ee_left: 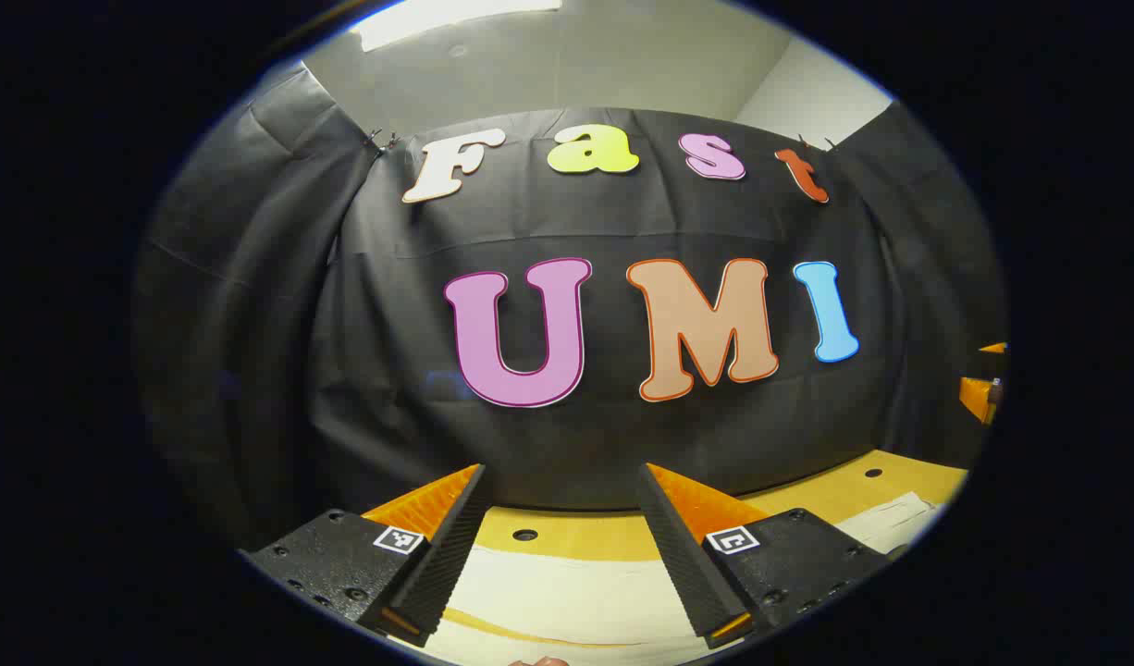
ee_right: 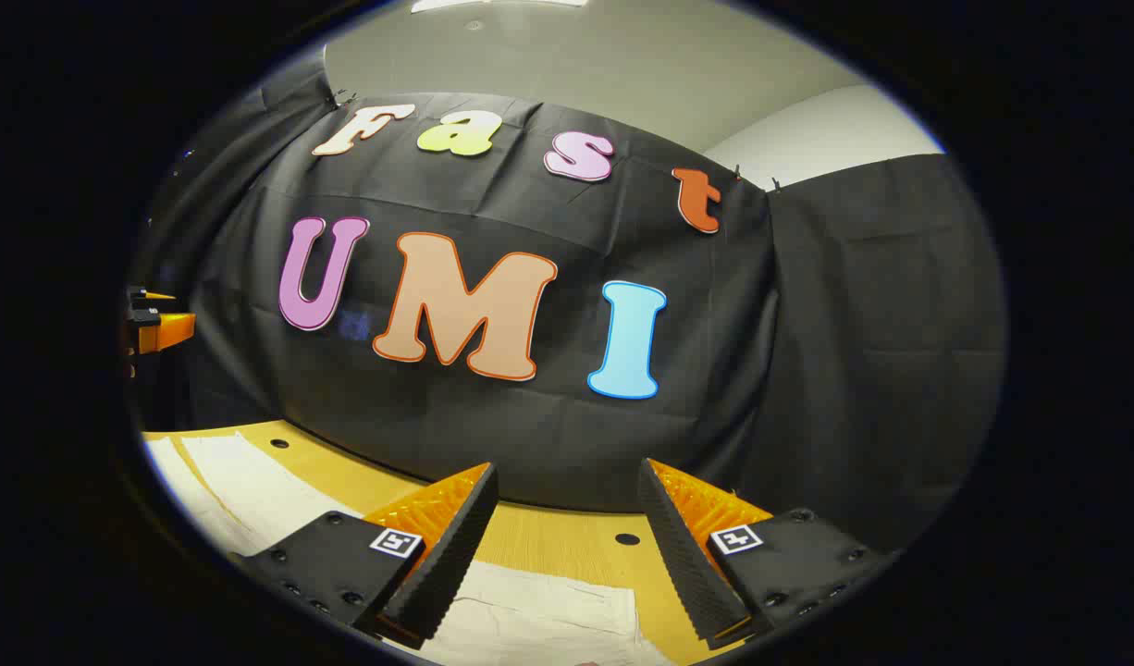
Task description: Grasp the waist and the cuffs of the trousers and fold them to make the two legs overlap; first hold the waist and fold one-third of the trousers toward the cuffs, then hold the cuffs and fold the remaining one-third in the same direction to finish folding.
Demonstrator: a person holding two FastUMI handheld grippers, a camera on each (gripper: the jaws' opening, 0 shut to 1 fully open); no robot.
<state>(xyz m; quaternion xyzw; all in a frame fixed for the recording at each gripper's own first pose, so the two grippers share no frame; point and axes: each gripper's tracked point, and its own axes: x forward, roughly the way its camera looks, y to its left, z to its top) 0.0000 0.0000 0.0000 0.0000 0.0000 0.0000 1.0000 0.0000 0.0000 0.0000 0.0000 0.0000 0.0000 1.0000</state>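
left hand-held gripper sits nearest in the left gripper view, fingers spread wide apart w/ nothing between them, held above the counter. under the gap lies the pale cream trousers, flat on the yellow wood top, far edge running across just short of a dark hole in the counter. more of the same cloth shows off to the right at the counter's edge. at the far right rim of that view, a bit of the other gripper pokes in.

right gripper view: right hand-held gripper also w/ fingers apart, gripping nothing, hovering over the counter. trousers lie flat below it, a straight edge and corner visible betw. the fingers, and another stretch of the cloth runs along the left side. left gripper's tip shows at the far left rim, well apart. black cloth wall stands behind the counter.
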